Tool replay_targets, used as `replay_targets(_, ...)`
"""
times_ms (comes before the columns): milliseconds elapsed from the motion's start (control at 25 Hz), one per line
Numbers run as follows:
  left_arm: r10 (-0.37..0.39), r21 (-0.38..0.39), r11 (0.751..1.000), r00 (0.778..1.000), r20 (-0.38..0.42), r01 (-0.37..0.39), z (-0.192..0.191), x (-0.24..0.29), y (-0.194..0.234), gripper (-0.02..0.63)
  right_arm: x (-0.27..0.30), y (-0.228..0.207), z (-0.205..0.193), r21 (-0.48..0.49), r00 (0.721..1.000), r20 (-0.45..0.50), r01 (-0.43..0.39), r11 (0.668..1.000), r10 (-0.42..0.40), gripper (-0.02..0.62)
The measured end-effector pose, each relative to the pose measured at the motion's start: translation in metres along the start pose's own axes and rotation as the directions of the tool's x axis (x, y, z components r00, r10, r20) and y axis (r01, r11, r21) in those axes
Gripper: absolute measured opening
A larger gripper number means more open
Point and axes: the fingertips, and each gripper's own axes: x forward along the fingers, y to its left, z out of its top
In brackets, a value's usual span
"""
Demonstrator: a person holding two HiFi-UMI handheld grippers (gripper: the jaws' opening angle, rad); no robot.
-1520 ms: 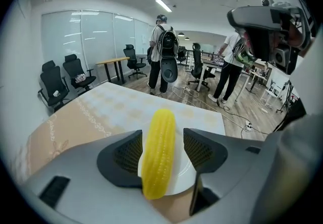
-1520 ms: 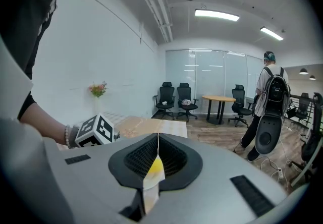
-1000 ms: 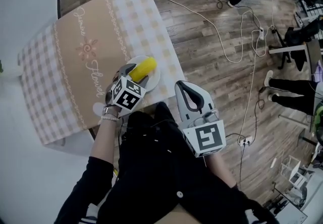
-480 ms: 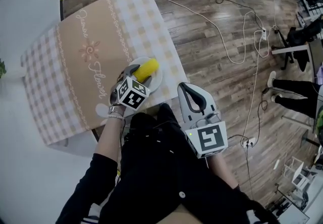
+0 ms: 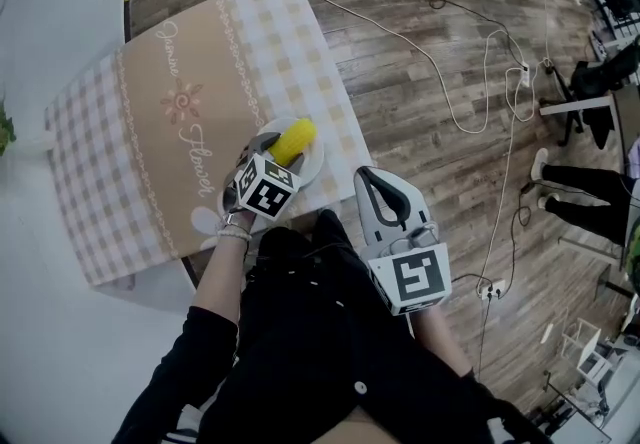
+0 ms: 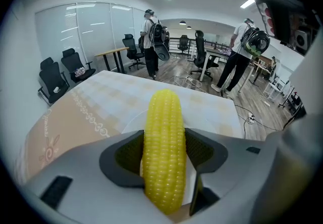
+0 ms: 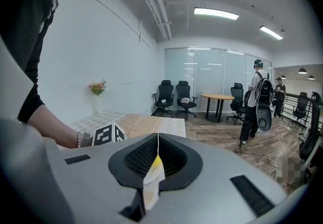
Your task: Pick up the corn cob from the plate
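Left gripper clamps the corn cob at the plate

The left gripper point(image 5: 268, 150) has its two jaws pressed against the sides of the yellow corn cob point(image 5: 294, 139), which stands lengthwise between them with its tip pointing away from the person. The cob sits over the white plate point(image 5: 316, 166), near the edge of the table closest to the person, on a beige-and-check tablecloth point(image 5: 150, 142). Whether the cob's underside touches the plate cannot be told from any view. The right gripper point(image 5: 371, 173) hangs just off the table's edge, to the right of the plate and above the person's dark-clothed lap, its jaws closed together with nothing between them. Cables point(image 5: 470, 82) trail across the wooden floor point(image 5: 420, 2).
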Motion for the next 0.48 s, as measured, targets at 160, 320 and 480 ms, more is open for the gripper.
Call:
replay_targets(160,-0.010,-0.031,0.999,1.000,0.006,0.010,-0.001,-0.005,-0.001,0.255,0.000,0.000,0.002,-0.011,1.000,0.004,0.000,1.000,0.000,0.041)
replay_targets(320,-0.018,-0.067,0.998,0.999,0.030,0.020,0.001,-0.012,-0.002,0.255,0.000,0.003,0.005,-0.016,1.000,0.008,-0.005,1.000,0.005,0.041)
replay_targets(480,-0.010,-0.054,0.998,0.999,0.044,0.012,0.004,-0.020,0.000,0.255,0.001,0.007,0.009,-0.025,1.000,0.028,-0.011,1.000,0.012,0.041)
